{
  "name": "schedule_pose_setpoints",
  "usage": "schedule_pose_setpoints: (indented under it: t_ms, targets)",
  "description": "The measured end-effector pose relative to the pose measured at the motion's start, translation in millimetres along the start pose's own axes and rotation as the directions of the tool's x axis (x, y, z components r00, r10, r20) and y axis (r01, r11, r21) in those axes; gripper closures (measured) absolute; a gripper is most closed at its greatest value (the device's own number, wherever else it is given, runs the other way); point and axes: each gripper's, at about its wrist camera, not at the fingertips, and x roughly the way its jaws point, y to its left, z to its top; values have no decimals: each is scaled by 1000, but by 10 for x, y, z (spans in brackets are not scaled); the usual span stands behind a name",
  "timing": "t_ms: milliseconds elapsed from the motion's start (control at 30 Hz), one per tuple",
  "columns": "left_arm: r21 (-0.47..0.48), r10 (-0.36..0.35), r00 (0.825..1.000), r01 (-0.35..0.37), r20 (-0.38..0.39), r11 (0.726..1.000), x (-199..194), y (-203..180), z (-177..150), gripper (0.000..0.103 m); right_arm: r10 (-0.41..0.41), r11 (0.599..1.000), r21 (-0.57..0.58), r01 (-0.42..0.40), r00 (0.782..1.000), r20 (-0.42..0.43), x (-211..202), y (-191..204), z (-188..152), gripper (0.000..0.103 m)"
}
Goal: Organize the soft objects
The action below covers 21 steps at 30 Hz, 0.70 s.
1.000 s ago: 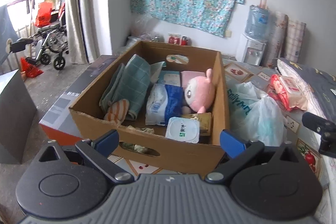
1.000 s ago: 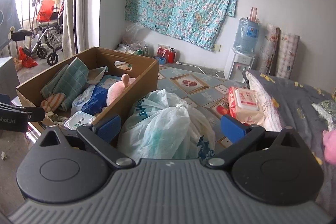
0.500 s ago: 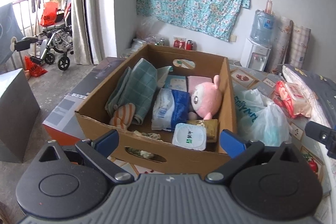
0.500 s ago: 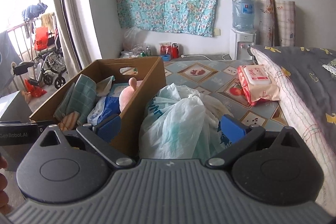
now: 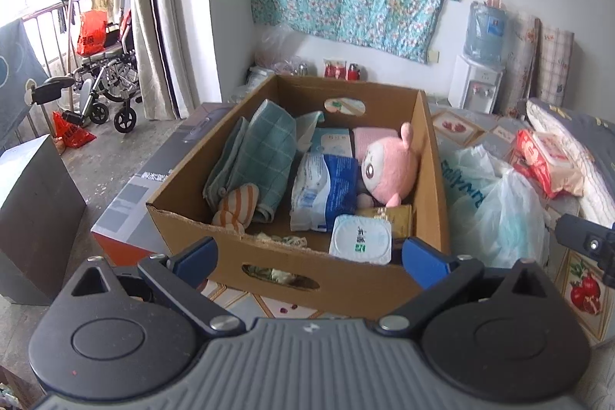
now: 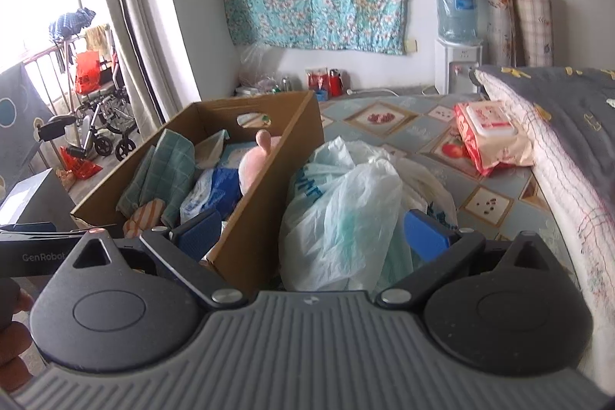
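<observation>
Soft objects: you are looking at a pink round-headed plush toy (image 5: 388, 169) lying against the right wall inside the open brown cardboard box (image 5: 292, 265), with a folded teal checked cloth (image 5: 261, 156) leaning at the left and a small orange-striped fabric piece (image 5: 236, 204) sitting near it.
Other box contents: a blue and white plastic pack (image 5: 324, 190) is lying in the middle, and a white rectangular lidded tub (image 5: 361, 239) is resting at the near right.
Outside the box: a pale translucent plastic bag (image 6: 346, 206) is slumping just right of the box, touching its wall; a red and cream wet-wipe pack (image 6: 490, 135) is lying farther right, near the grey quilted mattress edge (image 6: 565, 140).
Left gripper (image 5: 309, 254): you are holding it spread wide, gripping nothing, hovering at the near side of the box.
Right gripper (image 6: 313, 231): you are holding it spread wide too, gripping nothing, pointing at the bag and the box's near right corner.
</observation>
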Motion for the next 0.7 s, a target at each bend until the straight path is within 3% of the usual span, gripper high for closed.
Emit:
schedule_pose_setpoints:
  t_ms: [133, 500, 700]
  targets:
    - [19, 11, 1000, -11, -17, 1000, 34, -38, -17, 0, -12, 1000, 12, 13, 999, -32, 65, -19, -53, 1]
    - [28, 1, 996, 2, -86, 1000, 108, -113, -112, 0, 47, 997, -58, -55, 990, -130, 243, 181, -115, 1]
    - [25, 4, 992, -1, -126, 1000, 190, -105, -162, 0, 31, 994, -98, -48, 986, -163, 348, 241, -182, 1]
